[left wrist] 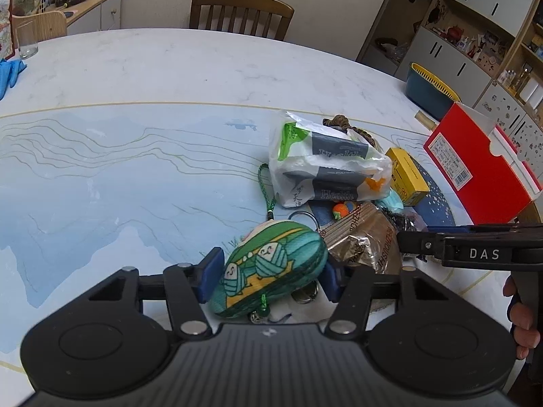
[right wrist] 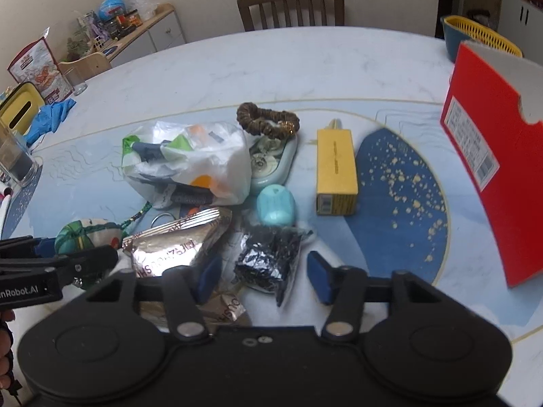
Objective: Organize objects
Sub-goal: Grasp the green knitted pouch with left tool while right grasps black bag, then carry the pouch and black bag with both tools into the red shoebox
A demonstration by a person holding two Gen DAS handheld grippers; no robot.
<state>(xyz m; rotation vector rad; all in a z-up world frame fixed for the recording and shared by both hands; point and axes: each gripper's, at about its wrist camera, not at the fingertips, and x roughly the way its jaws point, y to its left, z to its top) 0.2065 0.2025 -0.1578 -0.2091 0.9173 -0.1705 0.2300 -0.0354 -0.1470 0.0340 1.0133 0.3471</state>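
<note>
My left gripper (left wrist: 271,274) is shut on a green plush charm (left wrist: 271,268) with yarn-ball faces, held just above the table; it also shows in the right wrist view (right wrist: 85,237). My right gripper (right wrist: 263,276) is open, its blue pads either side of a black crinkly packet (right wrist: 268,259). A silver foil bag (right wrist: 176,244) lies between the two grippers. Behind lie a white plastic bag (right wrist: 190,159), a teal case (right wrist: 275,206), a yellow box (right wrist: 336,173) and a brown scrunchie (right wrist: 268,120).
A tall red box (right wrist: 499,166) stands at the right. A blue-and-yellow basket (right wrist: 475,34) sits at the far right table edge. A glass (left wrist: 26,42) and blue gloves (left wrist: 10,71) lie far left. A wooden chair (left wrist: 241,12) stands behind the table.
</note>
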